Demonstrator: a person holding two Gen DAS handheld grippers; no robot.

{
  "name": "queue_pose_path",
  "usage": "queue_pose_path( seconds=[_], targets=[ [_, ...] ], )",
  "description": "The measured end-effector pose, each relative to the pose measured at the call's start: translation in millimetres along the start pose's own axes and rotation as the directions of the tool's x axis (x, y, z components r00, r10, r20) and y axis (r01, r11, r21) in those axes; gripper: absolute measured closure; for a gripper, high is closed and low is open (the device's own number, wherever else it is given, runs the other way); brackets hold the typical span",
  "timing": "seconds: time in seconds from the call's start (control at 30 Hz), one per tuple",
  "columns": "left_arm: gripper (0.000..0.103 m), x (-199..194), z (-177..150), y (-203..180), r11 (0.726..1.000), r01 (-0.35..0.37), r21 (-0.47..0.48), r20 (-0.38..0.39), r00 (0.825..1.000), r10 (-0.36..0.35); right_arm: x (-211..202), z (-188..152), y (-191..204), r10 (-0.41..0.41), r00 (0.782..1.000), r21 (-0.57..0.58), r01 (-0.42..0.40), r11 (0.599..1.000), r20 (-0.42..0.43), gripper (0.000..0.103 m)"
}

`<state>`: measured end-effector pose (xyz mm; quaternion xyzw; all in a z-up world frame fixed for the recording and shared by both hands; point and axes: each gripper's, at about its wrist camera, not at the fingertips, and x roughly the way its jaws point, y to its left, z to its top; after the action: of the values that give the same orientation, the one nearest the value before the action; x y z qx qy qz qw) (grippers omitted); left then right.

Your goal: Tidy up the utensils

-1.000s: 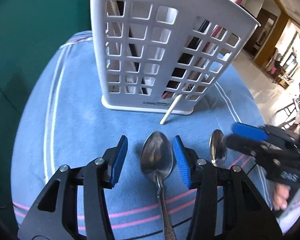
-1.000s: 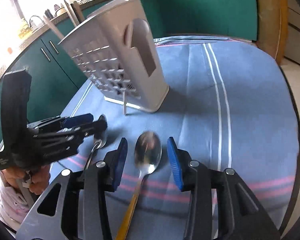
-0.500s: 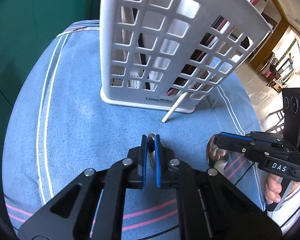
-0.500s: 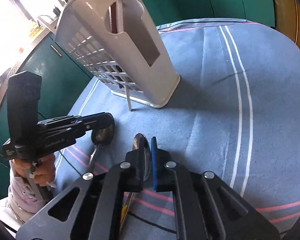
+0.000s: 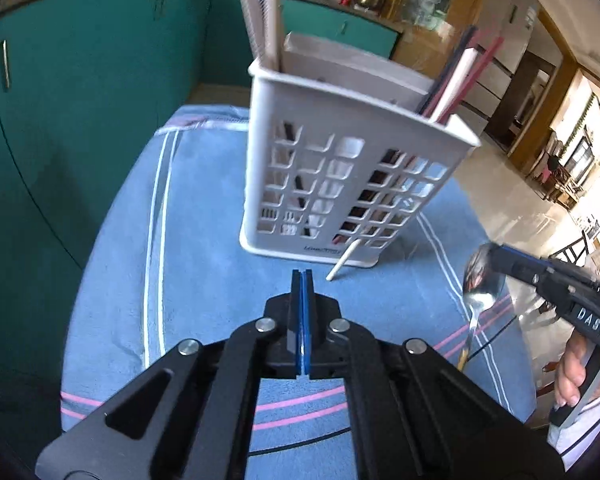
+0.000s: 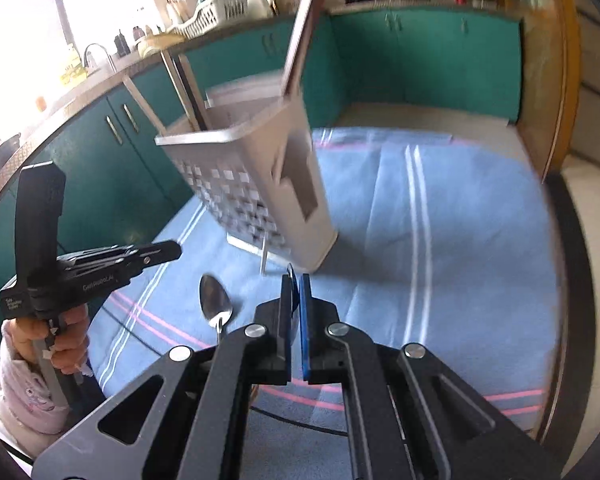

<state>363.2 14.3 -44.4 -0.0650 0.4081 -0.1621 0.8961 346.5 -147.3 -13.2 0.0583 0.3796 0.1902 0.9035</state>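
Dropping spoons into the caddy looks like the step in hand, and only one spoon is ready for it. The worktop (image 5: 112, 280), under a blue striped cloth, carries the white slotted caddy (image 5: 340, 152) upright at 12 o'clock from the left claw (image 5: 302, 276) and about 11 o'clock from the right claw (image 6: 296, 280).

The right claw is clamped on the bowl of the gold spoon (image 5: 478, 284), which hangs clear of the cloth with its handle down. To place it well, I would raise it above the caddy's rim, keep it away from the tall sticks leaning at the 1 o'clock corner, and lower it handle-first into a free cell before letting go. A pinch on a smooth bowl could slip, so a slow, steady carry seems wise.

The left claw's jaws have just closed fully with nothing between them. The silver spoon (image 6: 216, 304) lies on the cloth at 10 o'clock from the right claw, apart from both claws. That grasp needs redoing: spread the jaws, come down astride the bowl or neck, and squeeze before lifting.

White letters "DAS" show on the right claw's body. The left claw's body carries a line that seems to read "GenRobot.AI". The caddy's base has a printed word, too blurred to read.
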Motion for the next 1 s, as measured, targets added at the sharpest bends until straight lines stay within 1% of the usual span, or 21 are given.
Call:
queue_pose_path(
  seconds=[0.03, 0.13, 0.23, 0.27, 0.3, 0.4, 0.47, 0.5, 0.57, 0.6, 0.63, 0.67, 0.7, 0.83, 0.9, 0.97, 1.0],
  targets=[
    [0.103, 2, -1, 1, 1.0, 0.015, 0.005, -0.015, 1.0, -0.015, 0, 1, -1, 0.0, 1.0, 0.0, 0.0, 1.0, 0.002, 0.099],
    [0.1, 17, -8, 5, 1.0, 0.01, -0.009, -0.062, 0.998, -0.01, 2, -1, -4, -0.009, 1.0, 0.016, 0.009, 1.0, -0.005, 0.099],
    [0.083, 29, -16, 13, 0.999, 0.03, -0.031, -0.106, 0.994, -0.033, 8, -7, -9, -0.006, 1.0, 0.039, 0.007, 0.999, -0.023, 0.1],
    [0.076, 33, -18, 15, 0.998, 0.043, -0.037, -0.116, 0.992, -0.047, 10, -8, -9, -0.005, 1.0, 0.041, 0.006, 0.999, -0.027, 0.1],
    [0.075, 37, -19, 16, 0.998, 0.052, -0.042, -0.118, 0.991, -0.056, 11, -10, -10, -0.005, 1.0, 0.042, 0.006, 0.999, -0.031, 0.1],
    [0.076, 47, -21, 20, 0.995, 0.076, -0.063, -0.142, 0.986, -0.085, 15, -12, -9, -0.011, 0.999, 0.046, 0.012, 0.999, -0.038, 0.1],
    [0.08, 53, -23, 19, 0.993, 0.095, -0.071, -0.154, 0.982, -0.105, 16, -12, -8, -0.013, 0.999, 0.044, 0.015, 0.999, -0.046, 0.1],
    [0.08, 54, -23, 20, 0.992, 0.098, -0.074, -0.158, 0.981, -0.109, 17, -12, -9, -0.016, 0.998, 0.039, 0.019, 0.999, -0.057, 0.1],
    [0.08, 57, -24, 20, 0.993, 0.09, -0.072, -0.159, 0.982, -0.101, 20, -14, -15, -0.05, 0.997, 0.049, 0.053, 0.997, -0.065, 0.1],
    [0.08, 58, -24, 21, 0.993, 0.091, -0.073, -0.157, 0.982, -0.102, 21, -17, -23, -0.062, 0.995, 0.071, 0.067, 0.995, -0.074, 0.094],
    [0.08, 58, -23, 21, 0.993, 0.092, -0.074, -0.155, 0.983, -0.103, 21, -20, -31, -0.068, 0.995, 0.095, 0.075, 0.993, -0.074, 0.08],
    [0.08, 57, -23, 21, 0.993, 0.093, -0.076, -0.152, 0.983, -0.103, 19, -24, -42, -0.08, 0.994, 0.135, 0.088, 0.987, -0.069, 0.072],
    [0.08, 56, -25, 19, 0.993, 0.091, -0.076, -0.151, 0.983, -0.101, 17, -28, -53, -0.085, 0.994, 0.17, 0.095, 0.981, -0.066, 0.066],
    [0.078, 56, -26, 19, 0.994, 0.084, -0.072, -0.155, 0.983, -0.094, 13, -45, -82, -0.052, 0.993, 0.26, 0.078, 0.962, -0.106, 0.066],
    [0.078, 57, -25, 20, 0.993, 0.081, -0.082, -0.155, 0.983, -0.093, 15, -53, -89, -0.028, 0.991, 0.286, 0.064, 0.956, -0.129, 0.066],
    [0.078, 60, -25, 19, 0.993, 0.076, -0.09, -0.159, 0.983, -0.09, 19, -63, -92, 0.009, 0.985, 0.303, 0.044, 0.952, -0.171, 0.066],
    [0.077, 60, -26, 20, 0.993, 0.076, -0.091, -0.158, 0.983, -0.09, 19, -69, -92, 0.039, 0.984, 0.319, 0.019, 0.947, -0.176, 0.066]
  ],
)
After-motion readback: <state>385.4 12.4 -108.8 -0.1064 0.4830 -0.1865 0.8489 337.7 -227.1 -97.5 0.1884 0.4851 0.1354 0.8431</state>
